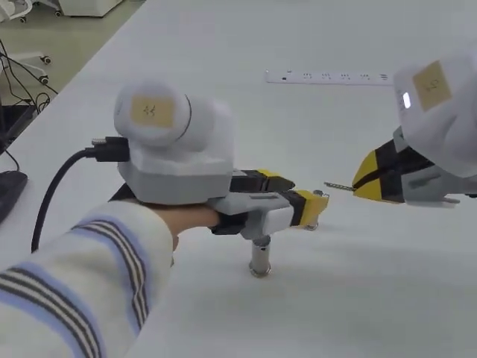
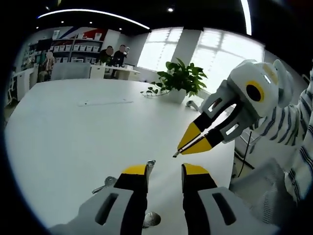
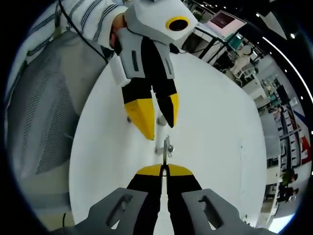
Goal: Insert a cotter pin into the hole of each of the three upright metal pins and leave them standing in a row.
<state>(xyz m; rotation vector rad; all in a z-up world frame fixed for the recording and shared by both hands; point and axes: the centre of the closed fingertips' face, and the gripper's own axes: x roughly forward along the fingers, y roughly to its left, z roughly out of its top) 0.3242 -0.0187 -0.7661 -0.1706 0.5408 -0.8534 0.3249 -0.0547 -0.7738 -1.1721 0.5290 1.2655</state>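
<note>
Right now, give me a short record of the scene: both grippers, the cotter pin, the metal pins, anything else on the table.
left gripper: jaws apart, an upright metal pin between them
right gripper: shut on a cotter pin, pointed at that pin's top
cotter pin: not yet inserted
second metal pin: standing on the table below the left gripper
power strip: far side of table

The left gripper [image 1: 313, 203] and right gripper [image 1: 364, 179] are pale grey, with black jaws tipped in yellow. The cotter pin [image 1: 339, 186] and the metal pin [image 1: 259, 257] are silver. The table [image 1: 358, 283] is white, the sleeve [image 1: 89, 291] is cream with blue and dark stripes, and the cable [image 1: 59, 186] is black.
</note>
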